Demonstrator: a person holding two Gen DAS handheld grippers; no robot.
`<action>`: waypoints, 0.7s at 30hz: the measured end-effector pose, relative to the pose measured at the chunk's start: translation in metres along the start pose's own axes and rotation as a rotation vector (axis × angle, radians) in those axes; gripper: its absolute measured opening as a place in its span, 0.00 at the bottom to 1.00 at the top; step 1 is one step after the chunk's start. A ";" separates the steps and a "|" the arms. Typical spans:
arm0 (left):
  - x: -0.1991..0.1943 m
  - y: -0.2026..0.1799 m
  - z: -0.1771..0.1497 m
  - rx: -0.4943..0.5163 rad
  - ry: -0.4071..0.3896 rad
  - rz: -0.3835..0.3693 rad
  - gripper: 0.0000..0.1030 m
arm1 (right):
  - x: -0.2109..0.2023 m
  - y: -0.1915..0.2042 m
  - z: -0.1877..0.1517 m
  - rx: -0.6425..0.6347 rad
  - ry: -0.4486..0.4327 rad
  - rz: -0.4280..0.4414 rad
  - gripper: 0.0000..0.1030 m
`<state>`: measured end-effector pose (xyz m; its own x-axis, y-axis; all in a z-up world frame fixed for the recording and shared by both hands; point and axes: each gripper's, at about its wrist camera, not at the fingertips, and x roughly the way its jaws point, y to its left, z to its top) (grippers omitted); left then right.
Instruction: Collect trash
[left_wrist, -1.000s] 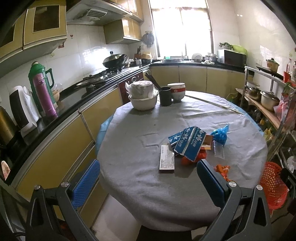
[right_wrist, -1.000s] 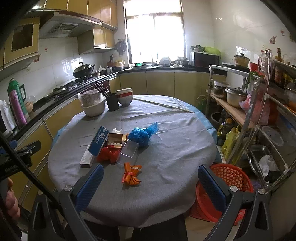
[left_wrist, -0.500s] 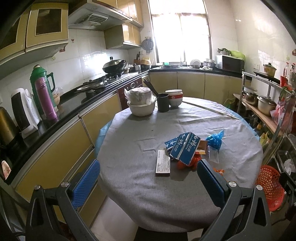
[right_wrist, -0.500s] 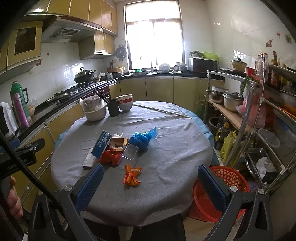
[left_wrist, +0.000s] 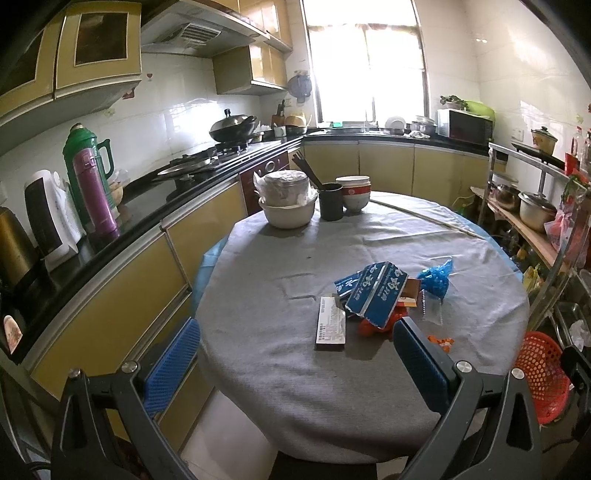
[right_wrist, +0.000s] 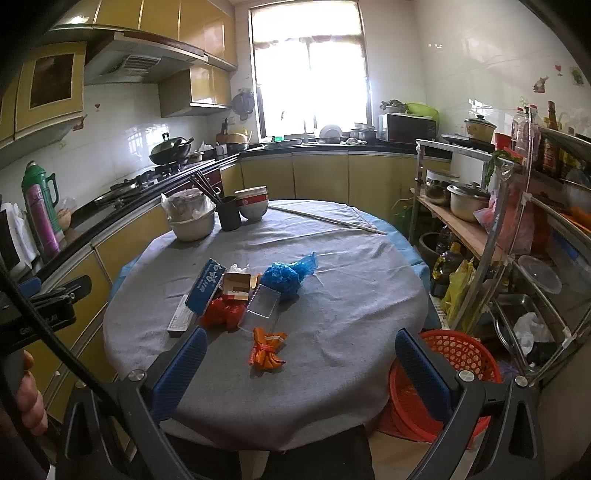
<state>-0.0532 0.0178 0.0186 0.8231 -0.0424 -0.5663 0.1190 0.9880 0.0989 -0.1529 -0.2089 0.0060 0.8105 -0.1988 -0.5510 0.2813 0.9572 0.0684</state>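
Clearly the left hand-held gripper (left_wrist: 295, 363) hangs wide open and empty off the tabletop (left_wrist: 280, 280) near edge; the propped blue carton (left_wrist: 376, 293) could topple. Likewise the right hand-held gripper (right_wrist: 301, 363), spread and empty, may crush the orange wrapper (right_wrist: 266, 349) beside the red basket (right_wrist: 443, 384)

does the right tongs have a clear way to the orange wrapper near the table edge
Probably yes. The right tongs hang open short of the round grey-clothed table, and the crumpled orange wrapper lies apart from the other trash with only bare cloth between it and the open jaws.
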 end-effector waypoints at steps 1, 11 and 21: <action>0.001 0.000 0.000 -0.001 0.001 0.001 1.00 | 0.001 0.000 0.000 -0.001 0.002 0.001 1.00; 0.007 0.003 -0.001 -0.009 0.013 0.011 1.00 | 0.008 0.005 0.001 -0.007 0.013 0.015 1.00; 0.015 0.007 -0.001 -0.020 0.028 0.025 1.00 | 0.019 0.010 0.001 -0.014 0.033 0.036 1.00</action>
<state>-0.0404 0.0246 0.0100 0.8096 -0.0138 -0.5868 0.0874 0.9914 0.0973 -0.1340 -0.2036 -0.0027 0.8025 -0.1573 -0.5756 0.2445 0.9666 0.0768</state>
